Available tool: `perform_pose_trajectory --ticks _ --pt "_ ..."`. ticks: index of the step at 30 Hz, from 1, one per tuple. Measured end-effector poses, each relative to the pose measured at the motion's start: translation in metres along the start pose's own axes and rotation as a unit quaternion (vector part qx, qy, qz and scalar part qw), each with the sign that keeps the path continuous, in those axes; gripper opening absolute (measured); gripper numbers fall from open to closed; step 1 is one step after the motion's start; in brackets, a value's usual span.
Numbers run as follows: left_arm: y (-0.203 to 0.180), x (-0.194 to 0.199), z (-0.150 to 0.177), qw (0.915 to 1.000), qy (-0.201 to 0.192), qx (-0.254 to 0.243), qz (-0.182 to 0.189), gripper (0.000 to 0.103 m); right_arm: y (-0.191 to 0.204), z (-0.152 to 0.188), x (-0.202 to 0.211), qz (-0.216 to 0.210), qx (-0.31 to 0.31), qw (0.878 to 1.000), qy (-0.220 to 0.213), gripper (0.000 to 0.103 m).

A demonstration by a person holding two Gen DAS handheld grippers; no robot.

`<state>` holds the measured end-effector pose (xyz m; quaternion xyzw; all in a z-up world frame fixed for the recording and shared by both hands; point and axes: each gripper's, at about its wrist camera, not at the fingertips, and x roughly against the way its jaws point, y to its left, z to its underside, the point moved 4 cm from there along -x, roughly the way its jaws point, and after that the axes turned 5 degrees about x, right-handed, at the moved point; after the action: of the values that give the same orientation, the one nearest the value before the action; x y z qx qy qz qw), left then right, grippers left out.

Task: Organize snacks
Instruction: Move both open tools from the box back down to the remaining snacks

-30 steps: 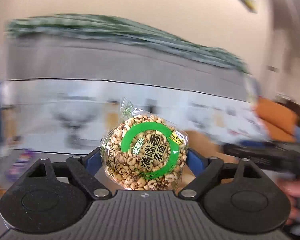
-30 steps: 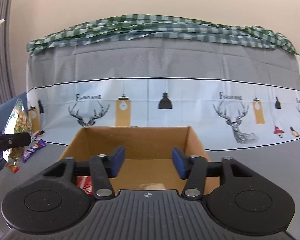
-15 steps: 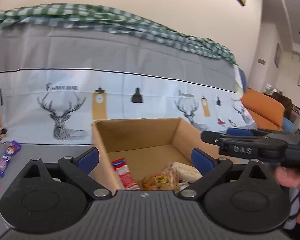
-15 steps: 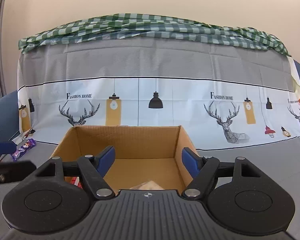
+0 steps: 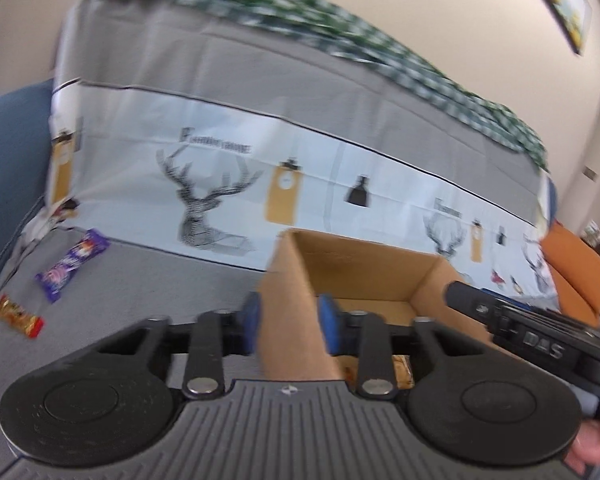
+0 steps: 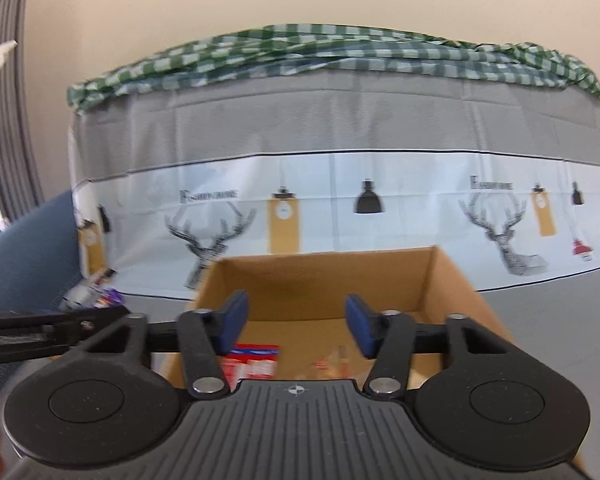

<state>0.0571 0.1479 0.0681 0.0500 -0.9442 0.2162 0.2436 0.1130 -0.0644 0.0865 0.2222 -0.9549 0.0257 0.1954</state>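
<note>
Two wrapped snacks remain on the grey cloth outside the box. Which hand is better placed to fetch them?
Left, probably. The purple bar and orange-red bar lie left of the left gripper; the right gripper faces into the cardboard box.

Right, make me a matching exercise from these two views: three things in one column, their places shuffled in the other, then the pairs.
Things:
1. purple candy bar
2. red packet
3. green checked cloth

Places:
A. inside the cardboard box
B. draped along the top of the deer-print cover
C. on the grey surface, left of the box

Pairs: 1-C, 2-A, 3-B
</note>
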Motion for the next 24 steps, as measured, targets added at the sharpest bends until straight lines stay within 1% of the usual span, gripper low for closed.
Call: perform_pose_trajectory --ticks 2,5,7,9,11,13,14,15,16,17,19,21,24 --pt "0.015 -0.003 -0.003 0.9995 0.000 0.025 -0.021 0.030 0.012 -0.003 0.000 -0.018 -0.006 1.000 -0.007 0.035" --pt "0.042 -0.006 -0.007 0.9963 -0.010 0.063 -0.058 0.030 0.030 -0.005 -0.001 -0.043 -0.006 0.999 -0.016 0.035" --pt "0.062 -0.007 -0.003 0.9928 -0.027 0.072 -0.092 0.030 0.042 -0.005 -0.003 -0.061 -0.005 0.998 -0.016 0.035" --pt "0.083 -0.010 0.004 0.9866 -0.046 0.074 -0.138 0.030 0.053 -0.004 -0.005 -0.076 -0.003 0.997 -0.015 0.035" --pt "0.109 -0.015 0.012 0.9771 -0.054 0.092 -0.184 0.030 0.062 -0.003 -0.007 -0.089 -0.001 0.996 -0.012 0.035" --pt "0.135 -0.021 0.019 0.9635 -0.052 0.123 -0.232 0.030 0.069 -0.002 -0.008 -0.101 -0.001 0.995 -0.009 0.035" --pt "0.149 -0.024 0.020 0.9563 -0.048 0.147 -0.248 0.030 0.072 -0.002 -0.010 -0.107 -0.001 0.994 -0.007 0.035" --pt "0.161 -0.025 0.020 0.9492 -0.046 0.173 -0.259 0.034 0.075 -0.002 -0.011 -0.114 -0.003 0.993 -0.004 0.035" --pt "0.171 -0.026 0.019 0.9422 -0.050 0.191 -0.270 0.040 0.077 -0.003 -0.012 -0.123 -0.004 0.992 -0.001 0.035" --pt "0.179 -0.026 0.018 0.9362 -0.056 0.201 -0.283 0.044 0.080 -0.003 -0.014 -0.129 -0.005 0.992 0.001 0.035" --pt "0.191 -0.027 0.016 0.9262 -0.067 0.220 -0.299 0.060 0.085 -0.004 -0.016 -0.134 -0.004 0.991 0.003 0.035" --pt "0.201 -0.032 0.015 0.9165 -0.063 0.234 -0.318 0.070 0.088 -0.004 -0.019 -0.139 -0.005 0.990 0.007 0.035" --pt "0.211 -0.042 0.015 0.9077 -0.052 0.252 -0.331 0.070 0.092 -0.002 -0.023 -0.145 -0.008 0.989 0.015 0.035"
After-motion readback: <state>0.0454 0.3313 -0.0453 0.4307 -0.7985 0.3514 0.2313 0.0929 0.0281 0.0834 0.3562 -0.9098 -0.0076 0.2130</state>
